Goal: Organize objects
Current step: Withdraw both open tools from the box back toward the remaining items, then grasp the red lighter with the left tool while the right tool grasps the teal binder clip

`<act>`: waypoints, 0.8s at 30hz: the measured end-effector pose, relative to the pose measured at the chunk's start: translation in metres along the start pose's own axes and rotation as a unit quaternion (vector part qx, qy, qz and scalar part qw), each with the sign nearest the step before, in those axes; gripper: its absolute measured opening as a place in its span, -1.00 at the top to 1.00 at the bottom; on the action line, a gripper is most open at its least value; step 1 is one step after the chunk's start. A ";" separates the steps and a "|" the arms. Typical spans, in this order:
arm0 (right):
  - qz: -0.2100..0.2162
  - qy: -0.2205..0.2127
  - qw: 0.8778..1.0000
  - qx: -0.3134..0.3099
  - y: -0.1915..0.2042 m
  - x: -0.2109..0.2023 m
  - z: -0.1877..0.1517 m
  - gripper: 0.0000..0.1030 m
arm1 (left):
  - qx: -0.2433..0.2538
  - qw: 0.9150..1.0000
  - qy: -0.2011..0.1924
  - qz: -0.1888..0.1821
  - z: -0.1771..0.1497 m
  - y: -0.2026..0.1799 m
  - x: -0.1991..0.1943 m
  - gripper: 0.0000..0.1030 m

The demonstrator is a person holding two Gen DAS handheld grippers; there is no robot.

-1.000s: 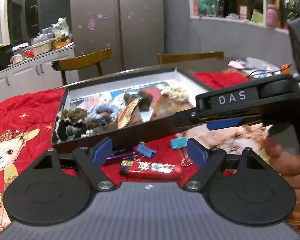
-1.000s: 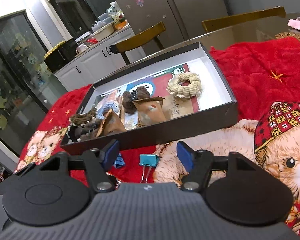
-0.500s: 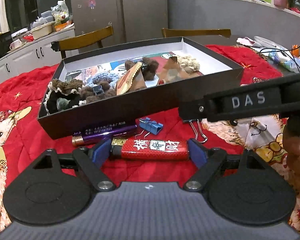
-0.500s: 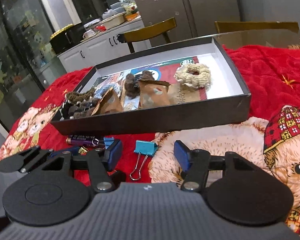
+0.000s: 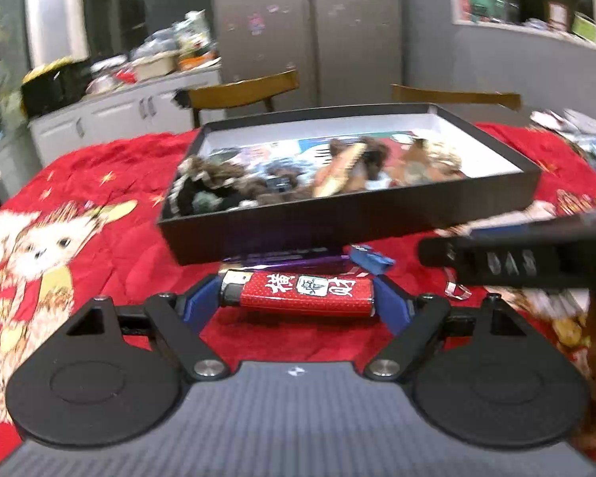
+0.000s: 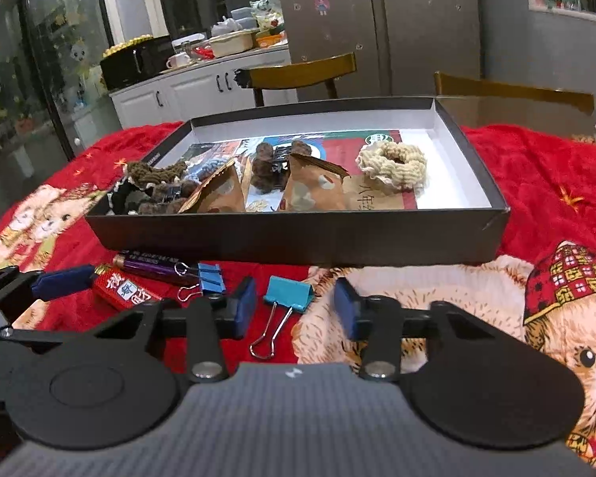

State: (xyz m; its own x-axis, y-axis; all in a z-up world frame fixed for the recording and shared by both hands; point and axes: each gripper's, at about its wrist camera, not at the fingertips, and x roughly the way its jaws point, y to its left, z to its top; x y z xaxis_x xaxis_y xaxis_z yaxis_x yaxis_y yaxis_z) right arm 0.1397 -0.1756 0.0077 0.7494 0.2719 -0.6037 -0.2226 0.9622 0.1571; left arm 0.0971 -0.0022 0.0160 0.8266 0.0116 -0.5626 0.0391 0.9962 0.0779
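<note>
A red lighter [image 5: 298, 293] lies on the red cloth in front of a black box [image 5: 337, 222]. My left gripper [image 5: 298, 302] is open, its blue pads at the two ends of the lighter, touching or almost touching. The lighter also shows in the right wrist view [image 6: 125, 289]. A teal binder clip [image 6: 288, 293] lies between the open fingers of my right gripper [image 6: 294, 310]. A purple lighter [image 6: 151, 264] and a blue binder clip [image 6: 210, 278] lie by the box wall [image 6: 298, 238]. The box holds scrunchies and paper packets.
The right gripper's arm [image 5: 516, 254] crosses the right side of the left wrist view. Two wooden chairs [image 6: 306, 75] stand behind the table. A counter with clutter [image 6: 202, 59] and a fridge are further back.
My left gripper has moved forward and down, so its pads now bracket the red lighter. My right gripper has closed in on the teal binder clip and narrowed somewhat.
</note>
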 end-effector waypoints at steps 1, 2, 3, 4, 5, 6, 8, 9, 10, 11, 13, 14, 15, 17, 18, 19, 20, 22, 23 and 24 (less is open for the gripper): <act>-0.005 -0.002 1.000 -0.004 0.001 0.000 0.000 0.28 | -0.003 1.000 0.010 0.000 0.000 0.002 0.003 -0.66; -0.009 -0.004 1.000 -0.006 0.002 0.000 -0.001 0.33 | -0.004 1.000 0.018 0.001 0.001 0.003 0.005 -0.66; -0.012 -0.005 1.000 -0.004 0.001 0.000 -0.002 0.37 | -0.003 1.000 0.020 0.004 0.001 0.003 0.005 -0.66; -0.014 -0.006 1.000 -0.008 0.001 0.000 -0.003 0.38 | -0.002 1.000 0.018 0.008 0.001 0.002 0.006 -0.66; -0.016 -0.008 1.000 -0.013 0.003 -0.001 -0.003 0.38 | -0.005 1.000 0.010 0.011 0.000 0.002 0.004 -0.66; -0.020 -0.010 1.000 -0.015 0.004 -0.001 -0.004 0.38 | -0.009 1.000 0.000 0.014 0.000 0.003 0.000 -0.66; -0.028 -0.014 0.999 -0.027 0.008 -0.002 -0.006 0.38 | -0.013 1.000 -0.004 0.014 0.000 0.005 -0.001 -0.66; -0.032 -0.015 0.999 -0.030 0.009 -0.003 -0.007 0.39 | -0.015 1.000 0.000 0.013 0.000 0.005 0.000 -0.66; -0.035 -0.017 0.999 -0.033 0.010 -0.003 -0.008 0.38 | -0.017 1.000 0.004 0.015 0.000 0.005 0.001 -0.66; -0.036 -0.018 0.999 -0.035 0.011 -0.004 -0.008 0.38 | -0.021 1.000 0.007 0.017 0.001 0.006 0.002 -0.66; -0.036 -0.020 0.999 -0.031 0.010 -0.005 -0.008 0.38 | -0.029 0.999 0.010 0.016 0.001 0.008 0.004 -0.66; -0.035 -0.021 0.999 -0.028 0.009 -0.005 -0.008 0.38 | -0.031 0.999 0.011 0.017 0.001 0.008 0.004 -0.66; -0.034 -0.022 0.999 -0.025 0.008 -0.006 -0.008 0.38 | -0.031 0.999 0.011 0.019 0.001 0.008 0.004 -0.66; -0.035 -0.023 0.999 -0.022 0.007 -0.006 -0.008 0.38 | -0.029 0.999 0.010 0.020 0.001 0.008 0.004 -0.66; -0.035 -0.024 0.999 -0.021 0.007 -0.007 -0.008 0.38 | -0.026 0.999 0.009 0.021 0.000 0.007 0.004 -0.66; -0.036 -0.025 0.999 -0.020 0.007 -0.007 -0.008 0.38 | -0.024 0.999 0.008 0.021 0.000 0.006 0.004 -0.66; -0.036 -0.026 0.999 -0.020 0.007 -0.007 -0.008 0.38 | -0.022 1.000 0.008 0.021 0.000 0.006 0.003 -0.66; -0.036 -0.029 0.999 -0.016 0.006 -0.008 -0.008 0.38 | -0.020 1.000 0.008 0.022 0.001 0.005 0.004 -0.66; -0.035 -0.031 0.999 -0.013 0.005 -0.009 -0.008 0.38 | -0.020 1.000 0.009 0.022 0.001 0.005 0.004 -0.66; -0.034 -0.033 0.999 -0.010 0.004 -0.009 -0.008 0.38 | -0.021 0.999 0.009 0.022 0.001 0.005 0.004 -0.66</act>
State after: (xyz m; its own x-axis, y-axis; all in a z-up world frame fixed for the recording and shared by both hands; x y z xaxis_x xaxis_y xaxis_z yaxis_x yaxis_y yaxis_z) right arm 0.1270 -0.1741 0.0077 0.8024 0.2072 -0.5596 -0.1820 0.9781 0.1012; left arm 0.1006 0.0026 0.0150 0.8172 0.0573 -0.5735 -0.0218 0.9974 0.0685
